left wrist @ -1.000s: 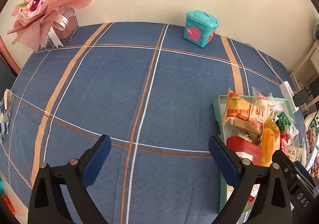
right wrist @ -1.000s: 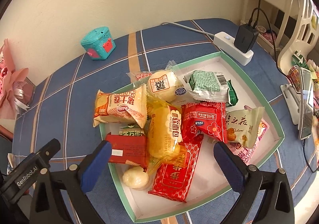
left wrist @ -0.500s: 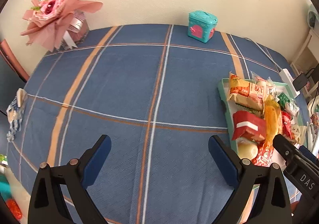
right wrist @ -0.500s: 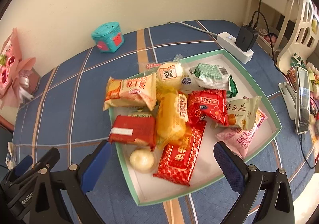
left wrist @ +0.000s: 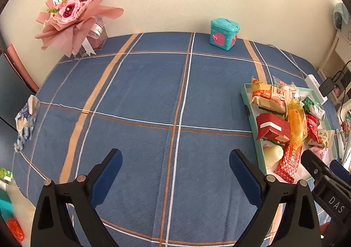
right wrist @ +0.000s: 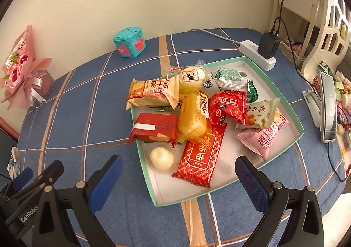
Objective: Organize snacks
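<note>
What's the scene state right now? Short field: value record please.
surface: blue plaid tablecloth
container: shallow green-rimmed tray, right side of the table
tray contents: heap of wrapped snacks, among them a red patterned packet, a yellow bread pack, a pink packet
left gripper: open, empty, above bare cloth
right gripper: open, empty, at the tray's near edge
other items: teal toy box, pink bouquet, white power strip
snacks removed: none visible
</note>
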{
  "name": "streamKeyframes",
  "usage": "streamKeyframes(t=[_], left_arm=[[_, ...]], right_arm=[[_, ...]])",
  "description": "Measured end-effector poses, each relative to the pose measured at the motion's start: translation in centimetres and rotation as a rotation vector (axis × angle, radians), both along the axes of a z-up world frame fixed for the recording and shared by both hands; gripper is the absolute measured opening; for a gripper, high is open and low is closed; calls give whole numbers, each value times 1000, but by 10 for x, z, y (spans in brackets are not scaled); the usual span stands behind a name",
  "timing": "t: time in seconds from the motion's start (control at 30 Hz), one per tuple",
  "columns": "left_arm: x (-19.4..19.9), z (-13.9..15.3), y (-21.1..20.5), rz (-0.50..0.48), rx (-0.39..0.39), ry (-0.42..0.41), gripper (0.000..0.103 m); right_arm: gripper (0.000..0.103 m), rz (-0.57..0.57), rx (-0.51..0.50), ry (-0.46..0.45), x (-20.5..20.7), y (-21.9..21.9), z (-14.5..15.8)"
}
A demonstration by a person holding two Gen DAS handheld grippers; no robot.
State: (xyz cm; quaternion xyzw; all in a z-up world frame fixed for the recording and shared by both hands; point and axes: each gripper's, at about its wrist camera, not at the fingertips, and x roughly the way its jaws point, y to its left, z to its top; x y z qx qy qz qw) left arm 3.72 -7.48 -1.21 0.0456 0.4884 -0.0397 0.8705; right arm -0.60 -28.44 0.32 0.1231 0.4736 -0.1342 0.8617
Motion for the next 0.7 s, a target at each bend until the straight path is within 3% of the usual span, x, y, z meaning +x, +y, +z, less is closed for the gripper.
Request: streamKeyframes(t=[0.7], left_arm=[[-24,1,6,-12,41,-8,98]], right_arm=[[103,15,-17,-12,-24,11,1]])
